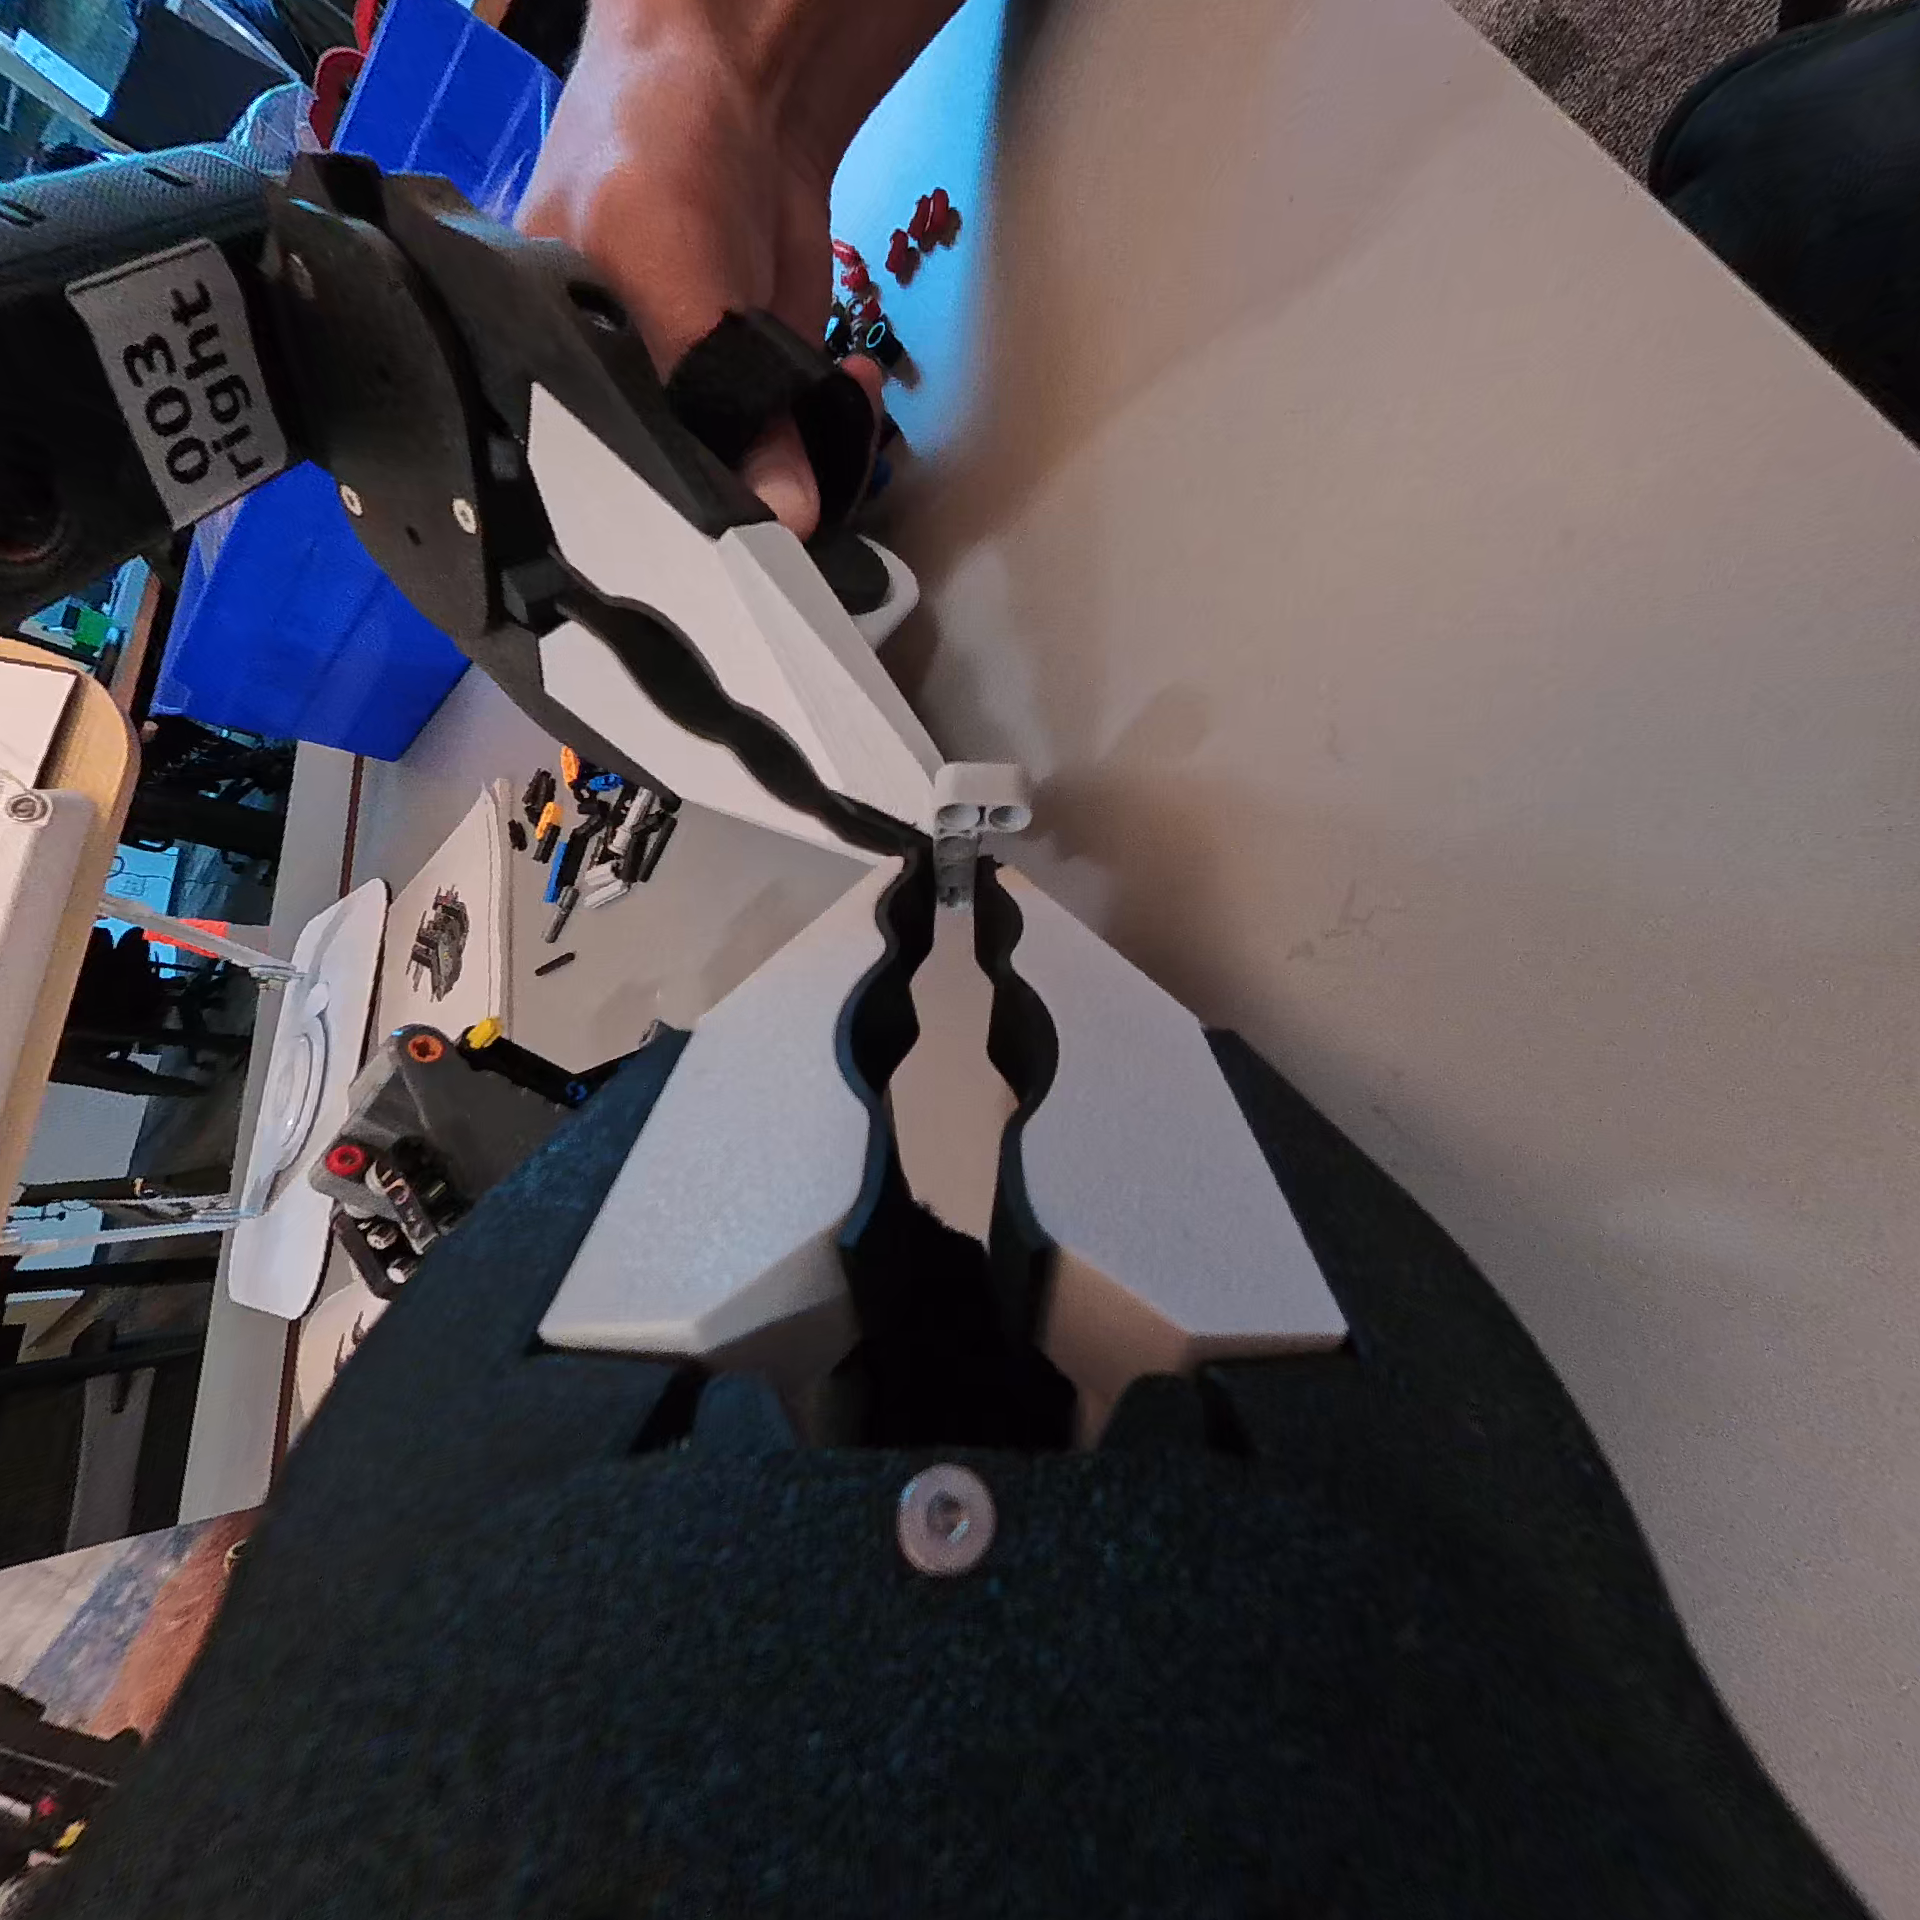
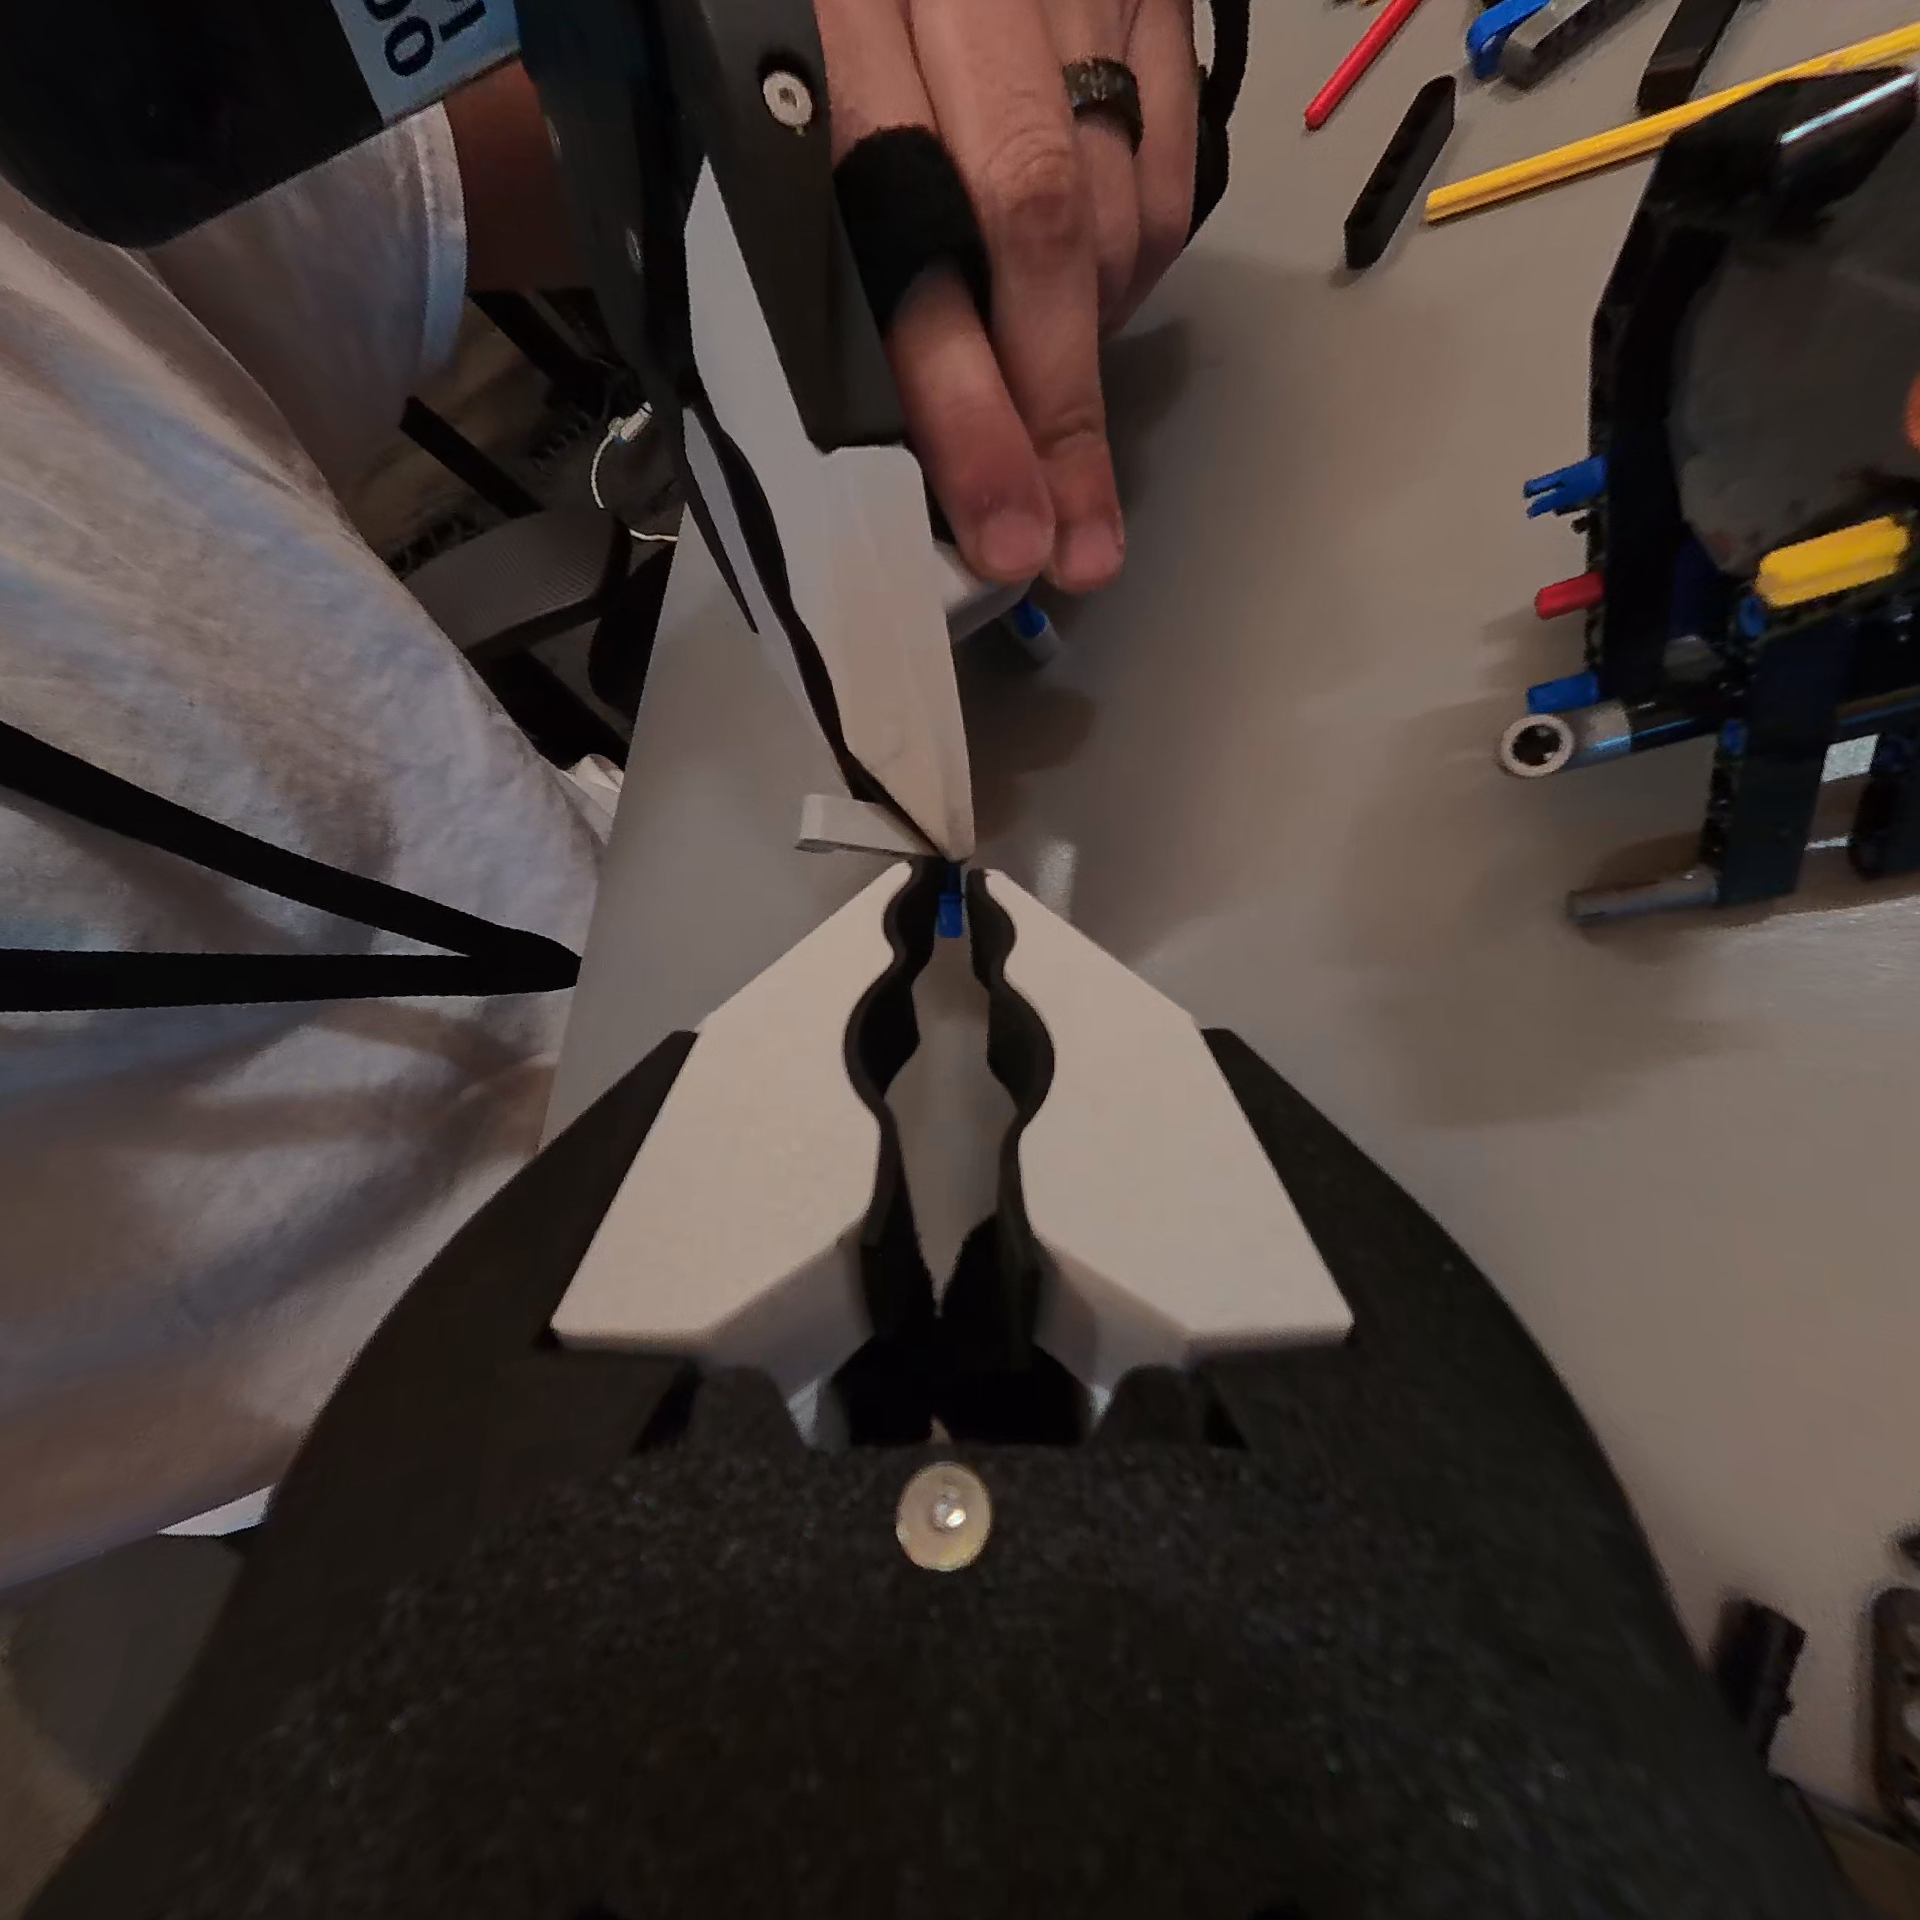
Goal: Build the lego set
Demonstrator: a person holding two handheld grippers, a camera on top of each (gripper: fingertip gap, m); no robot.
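Observation:
My left gripper (image 1: pixel 954 883) is shut on a small light grey two-hole connector (image 1: pixel 982 812), held by its grey stub above the table. The connector also shows in the right wrist view (image 2: pixel 836 826), sticking out to the left of the left gripper's tips (image 2: pixel 940 844). My right gripper (image 2: pixel 948 885) is shut on a small blue pin (image 2: pixel 948 914). In the left wrist view the right gripper (image 1: pixel 896 828) comes in from the upper left, and its tips touch the connector's side. The two grippers meet tip to tip. The joint between pin and connector is hidden.
A partly built black, grey and blue model (image 2: pixel 1766 623) stands at the right, also in the left wrist view (image 1: pixel 405 1132). Loose parts (image 1: pixel 603 831), red pieces (image 1: pixel 920 234), a yellow axle (image 2: pixel 1662 135), a black beam (image 2: pixel 1397 171), a blue bin (image 1: pixel 312 623). Less than 4 cm separates the two grippers' tips.

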